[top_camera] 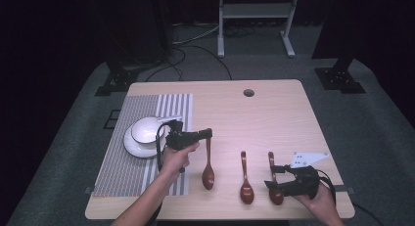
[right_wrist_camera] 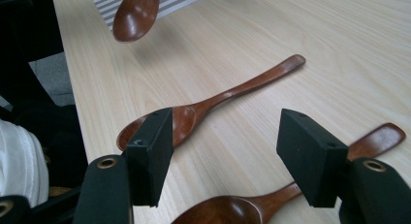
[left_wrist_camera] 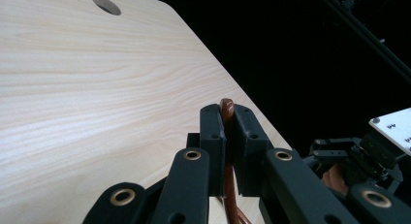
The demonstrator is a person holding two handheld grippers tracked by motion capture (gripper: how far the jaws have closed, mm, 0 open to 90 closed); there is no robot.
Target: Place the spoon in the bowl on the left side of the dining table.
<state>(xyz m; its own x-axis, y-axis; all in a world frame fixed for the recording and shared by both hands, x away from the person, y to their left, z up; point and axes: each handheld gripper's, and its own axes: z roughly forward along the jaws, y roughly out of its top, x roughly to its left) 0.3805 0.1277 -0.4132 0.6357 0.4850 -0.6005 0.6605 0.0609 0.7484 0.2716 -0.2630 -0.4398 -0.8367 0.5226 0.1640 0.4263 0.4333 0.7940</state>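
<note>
We hold the left-hand wooden spoon (top_camera: 208, 169) by the tip of its handle, our left gripper (top_camera: 209, 133) pinching it tight between the pads; in the left gripper view the handle end (left_wrist_camera: 227, 107) pokes up between the pressed jaws. The spoon hangs bowl-down toward the near edge of the table (top_camera: 274, 103), beside the striped placemat (top_camera: 132, 172), and judging by its shadow in the right gripper view it is lifted clear of the wood. Our right gripper (top_camera: 274, 179) sits over the right-hand spoon (top_camera: 275, 187) near the near right corner with its jaws spread and nothing pressed between them. The middle spoon (top_camera: 245, 179) lies flat between the other two.

These spoons look light, stiff and smoothly lacquered, so a pinch at the very tip may let the bowl swing or slip; a hold nearer mid-handle would probably be steadier. The white bowl (top_camera: 147, 129) on its saucer (top_camera: 134, 146) on the placemat looks breakable, so we would set things in gently.

The far half of the table is open, up to the cable hole (top_camera: 248, 93). The near edge is close to the spoon bowls, leaving little room there.
</note>
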